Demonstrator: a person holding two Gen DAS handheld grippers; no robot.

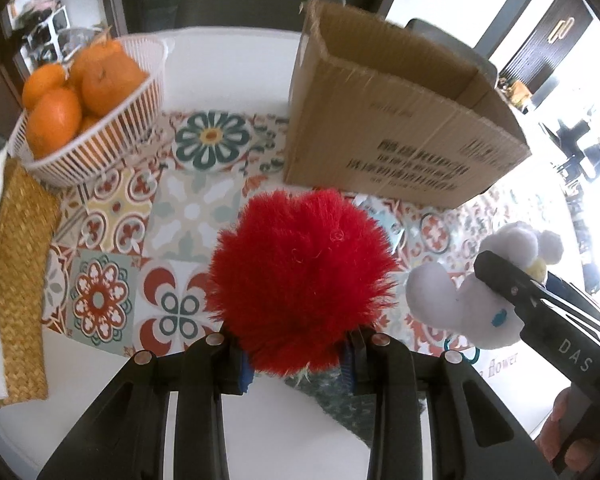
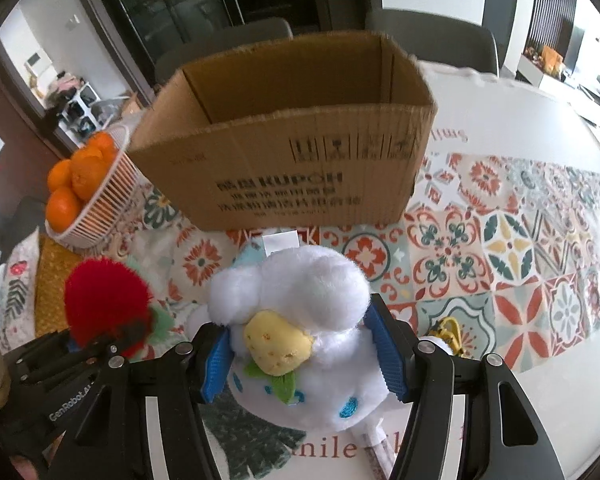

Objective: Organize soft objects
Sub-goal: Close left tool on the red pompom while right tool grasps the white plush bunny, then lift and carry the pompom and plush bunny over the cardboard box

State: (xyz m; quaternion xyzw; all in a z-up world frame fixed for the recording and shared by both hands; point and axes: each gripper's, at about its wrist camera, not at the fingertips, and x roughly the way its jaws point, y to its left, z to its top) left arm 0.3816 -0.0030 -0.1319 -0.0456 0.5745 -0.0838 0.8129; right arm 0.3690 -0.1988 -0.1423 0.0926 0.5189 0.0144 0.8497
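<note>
My left gripper [image 1: 300, 360] is shut on a fluffy red pom-pom toy [image 1: 300, 276], lifted above the patterned tablecloth. The same red toy [image 2: 106, 300] appears at lower left in the right wrist view, held by the left gripper [image 2: 112, 336]. My right gripper [image 2: 302, 360] is shut on a white plush toy [image 2: 312, 292] with a yellow patch and blue marks, its blue pads [image 2: 388, 356] pressing both sides. That white plush [image 1: 452, 292] and the right gripper [image 1: 500, 280] show at the right of the left wrist view. An open cardboard box [image 2: 284, 168] [image 1: 396, 128] stands behind both toys.
A white basket of oranges [image 1: 88, 108] [image 2: 88, 188] sits at the back left beside the box. A woven yellow mat [image 1: 20, 272] lies along the left edge. A small yellow-and-black item [image 2: 448, 332] lies by my right finger. Dark chairs [image 2: 432, 40] stand behind the table.
</note>
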